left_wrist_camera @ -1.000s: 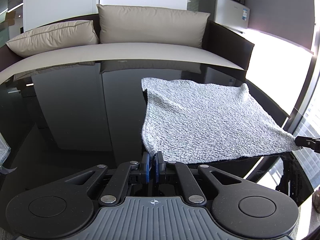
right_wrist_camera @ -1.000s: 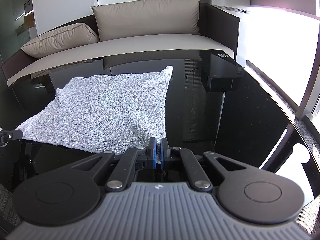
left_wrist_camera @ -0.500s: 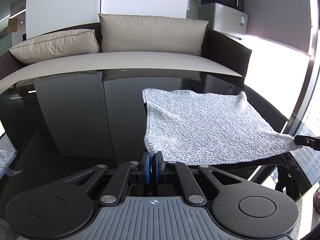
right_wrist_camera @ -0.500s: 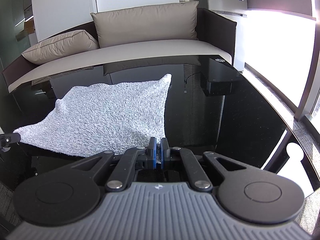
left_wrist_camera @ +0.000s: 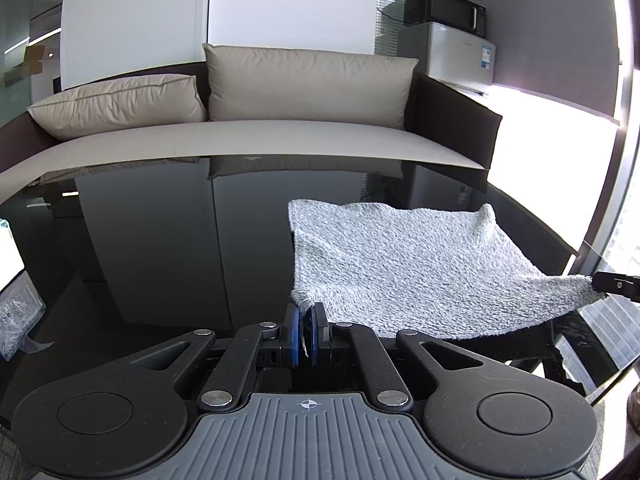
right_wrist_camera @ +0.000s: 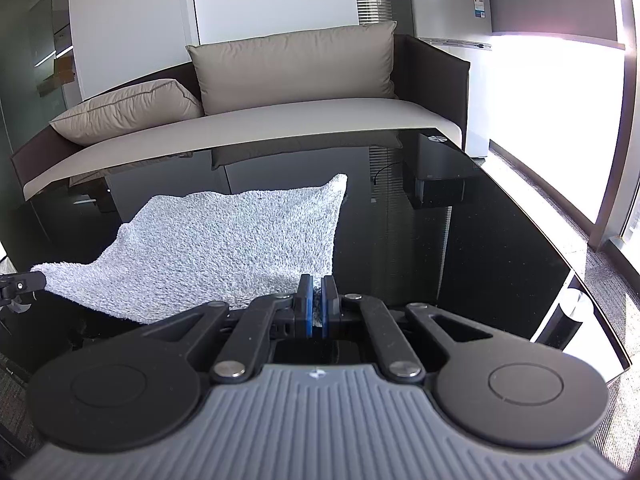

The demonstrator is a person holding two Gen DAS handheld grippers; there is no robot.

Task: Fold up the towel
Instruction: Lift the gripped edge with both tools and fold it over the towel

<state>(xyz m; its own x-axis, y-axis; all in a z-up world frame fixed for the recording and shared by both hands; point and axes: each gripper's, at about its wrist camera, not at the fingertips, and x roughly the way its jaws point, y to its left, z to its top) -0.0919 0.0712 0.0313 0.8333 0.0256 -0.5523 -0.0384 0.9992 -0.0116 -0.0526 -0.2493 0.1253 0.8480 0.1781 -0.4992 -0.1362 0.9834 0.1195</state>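
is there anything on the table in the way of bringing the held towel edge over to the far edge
Nothing visible does. The left gripper and right gripper each pinch a near corner of the towel, and the towel's top and the black table just beyond its far edge show nothing on them.

The left black two-finger tongs (left_wrist_camera: pixel 306 310) are clamped tight, blue pads pinching a corner of the grey fluffy terry towel (left_wrist_camera: pixel 420 272), and point forward and somewhat downward over the glossy black surface (left_wrist_camera: pixel 160 248). The right black two-finger tongs (right_wrist_camera: pixel 316 294) hold the opposite near corner the same way, pads pressed together on the cloth, tilted down at a like angle. Each pair shows in the other's view as a small dark tip at the towel's far edge, the near hem hanging between them above the surface.
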